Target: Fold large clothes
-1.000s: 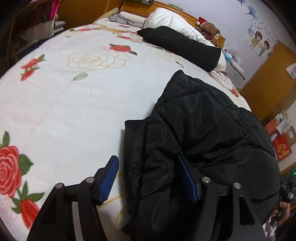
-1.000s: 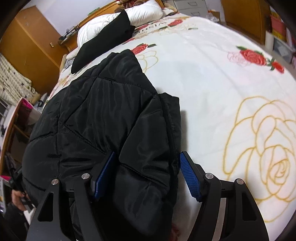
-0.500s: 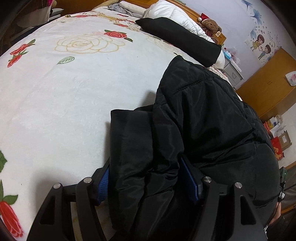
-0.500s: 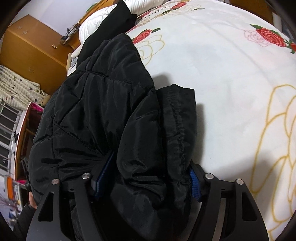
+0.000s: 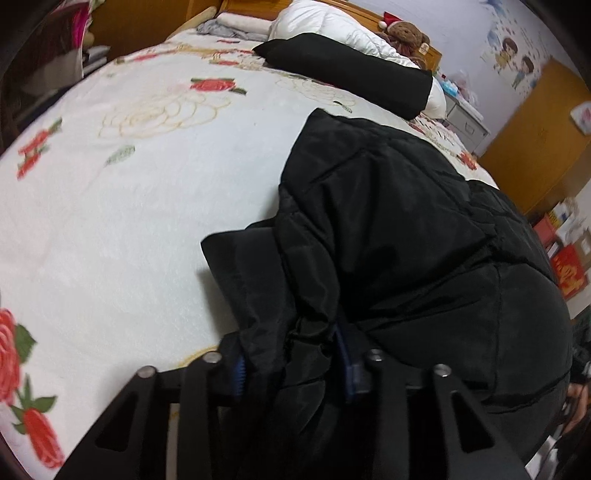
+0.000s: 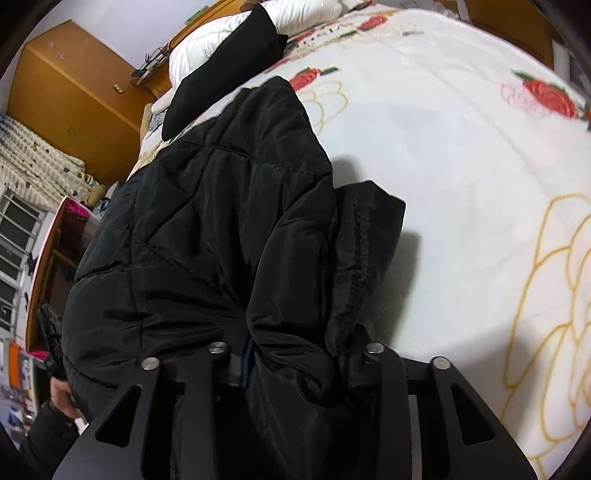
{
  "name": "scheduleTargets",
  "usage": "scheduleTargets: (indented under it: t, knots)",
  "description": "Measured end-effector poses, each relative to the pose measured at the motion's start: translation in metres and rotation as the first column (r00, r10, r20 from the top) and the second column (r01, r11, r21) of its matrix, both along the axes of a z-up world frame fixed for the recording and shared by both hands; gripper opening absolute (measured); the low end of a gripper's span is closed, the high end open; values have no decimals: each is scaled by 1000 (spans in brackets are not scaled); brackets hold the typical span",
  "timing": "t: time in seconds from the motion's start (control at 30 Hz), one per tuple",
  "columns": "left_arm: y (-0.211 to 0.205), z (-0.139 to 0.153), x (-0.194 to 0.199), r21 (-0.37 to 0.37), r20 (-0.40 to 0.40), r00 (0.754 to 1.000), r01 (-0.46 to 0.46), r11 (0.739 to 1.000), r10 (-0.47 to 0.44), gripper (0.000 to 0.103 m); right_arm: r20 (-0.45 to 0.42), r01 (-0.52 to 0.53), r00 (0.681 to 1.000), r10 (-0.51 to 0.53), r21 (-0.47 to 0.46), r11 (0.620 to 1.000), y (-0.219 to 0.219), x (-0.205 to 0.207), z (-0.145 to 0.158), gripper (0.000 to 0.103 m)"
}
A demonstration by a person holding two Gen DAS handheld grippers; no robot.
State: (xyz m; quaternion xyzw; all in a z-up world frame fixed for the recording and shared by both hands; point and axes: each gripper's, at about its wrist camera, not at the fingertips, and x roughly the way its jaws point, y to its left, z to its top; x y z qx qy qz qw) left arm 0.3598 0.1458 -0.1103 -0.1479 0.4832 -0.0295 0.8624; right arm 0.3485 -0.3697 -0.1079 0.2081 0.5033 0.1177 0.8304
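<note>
Puffy quilted black jacket (image 5: pixel 388 229) bunches, glossy, on plush floral blanket (image 5: pixel 129 221).

Bedspread (image 5: pixel 129 221) bare beside black jacket (image 5: pixel 406 240); pillows (image 5: pixel 351 77) block headboard end.

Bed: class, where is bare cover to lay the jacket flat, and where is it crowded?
Free: the floral cover beyond the jacket's open side, up to the pillows. Crowded: the head end, with a black bolster, and the near edge, where both grippers pinch the jacket.
</note>
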Motion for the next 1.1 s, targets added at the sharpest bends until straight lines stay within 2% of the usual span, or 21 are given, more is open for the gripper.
scheduleTargets:
  t: [0.2, 0.6, 0.83, 0.97, 1.1]
  knots:
    - [3, 29, -8, 7, 45, 999, -29, 1000, 28, 25, 33, 14, 999, -13, -34, 999, 3, -9, 25, 23]
    - [9, 96, -24, 14, 127, 992, -7, 1000, 5, 24, 100, -3, 995, 7, -39, 999, 9, -34, 83, 21]
    - [13, 132, -55, -1, 170, 986, -1, 1000, 1, 24, 142, -9, 990, 12, -26, 1000, 14, -63, 117, 21]
    - [16, 142, -80, -10, 179, 984, 4, 1000, -2, 24, 151, -12, 988, 15, -20, 1000, 19, -82, 129, 21]
    - [17, 137, -109, -17, 170, 985, 5, 1000, -2, 24, 150, -11, 989, 12, -8, 1000, 19, -106, 130, 21]
